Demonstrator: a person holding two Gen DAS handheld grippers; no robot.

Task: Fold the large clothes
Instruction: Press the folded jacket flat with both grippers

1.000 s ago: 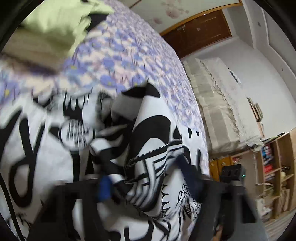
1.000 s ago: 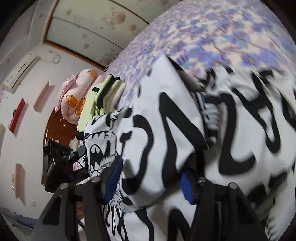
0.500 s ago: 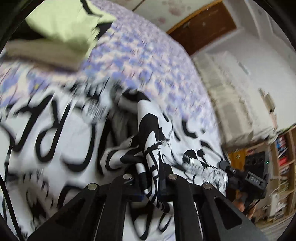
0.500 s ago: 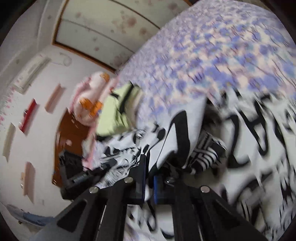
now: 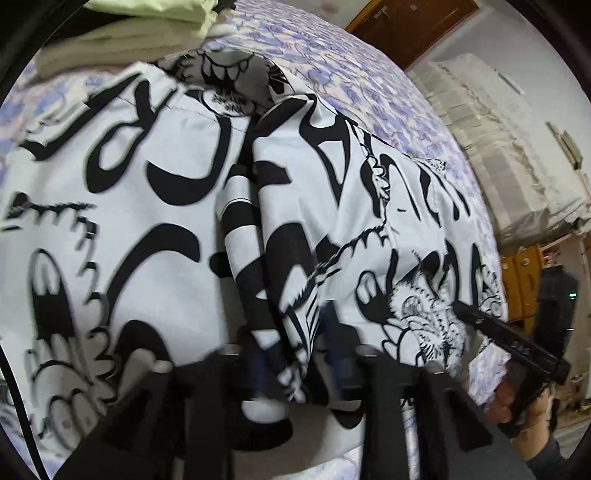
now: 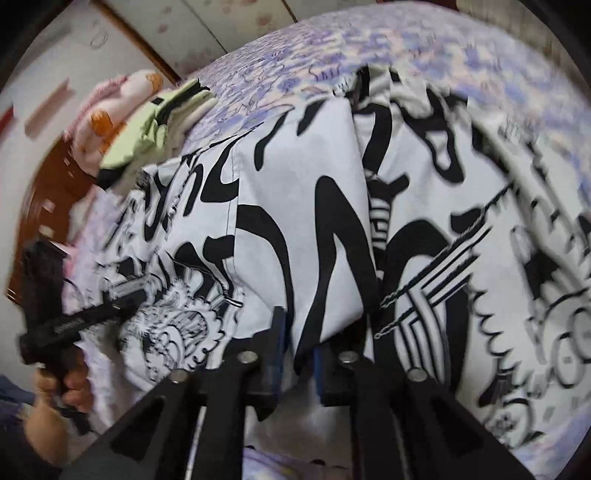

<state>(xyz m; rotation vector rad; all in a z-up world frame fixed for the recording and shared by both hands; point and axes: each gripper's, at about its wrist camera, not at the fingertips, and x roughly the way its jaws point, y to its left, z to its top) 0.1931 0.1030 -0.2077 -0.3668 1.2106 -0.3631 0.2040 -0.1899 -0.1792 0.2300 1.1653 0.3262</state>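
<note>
Both grippers tilt steeply down over the shirt (image 5: 155,206) spread on the bed (image 5: 354,74). The left gripper (image 5: 293,354) and right gripper (image 6: 297,354) are opening, fabric folds between their jaws.

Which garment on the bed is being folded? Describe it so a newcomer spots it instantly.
Start at the bed's purple floral sheet. The white garment spreads across it, below the folded stack. Only it carries bold black graffiti lettering and cartoon drawings; the stacked items are plain green and cream.

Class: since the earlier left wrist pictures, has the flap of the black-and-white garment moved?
Yes. The garment's flap now lies flat toward the bed's bookshelf-side edge; earlier it stood bunched between the fingers.
</note>
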